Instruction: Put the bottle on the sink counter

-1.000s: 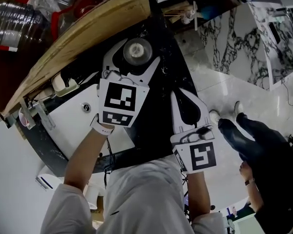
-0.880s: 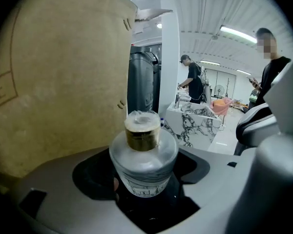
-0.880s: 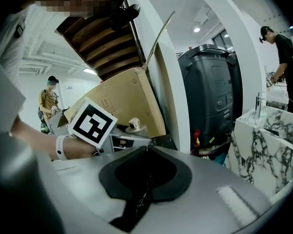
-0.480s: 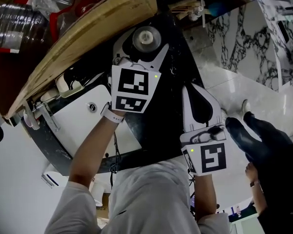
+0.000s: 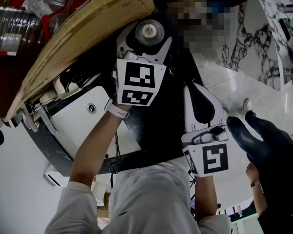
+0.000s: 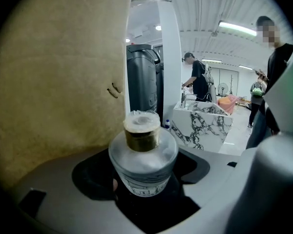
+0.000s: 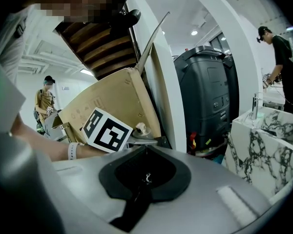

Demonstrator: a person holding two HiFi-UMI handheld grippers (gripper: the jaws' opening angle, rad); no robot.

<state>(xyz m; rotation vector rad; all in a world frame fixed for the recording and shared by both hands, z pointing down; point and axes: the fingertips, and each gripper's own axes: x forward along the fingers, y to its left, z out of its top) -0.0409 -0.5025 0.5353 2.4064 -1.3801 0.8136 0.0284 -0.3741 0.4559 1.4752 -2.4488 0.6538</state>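
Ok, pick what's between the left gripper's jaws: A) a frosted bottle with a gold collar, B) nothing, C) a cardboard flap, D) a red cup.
A: the left gripper view shows the left gripper with its jaws closed on the frosted bottle, gold collar below its cap.

The bottle (image 6: 143,162) is frosted glass, matt and cloudy, with a dull brass-toned metal collar (image 6: 142,139) under a translucent cap (image 6: 141,121). Left of the bottle, the cardboard (image 6: 53,82) is tan, matt and faintly rough. Right of the bottle, the island (image 6: 205,123) is glossy veined marble.
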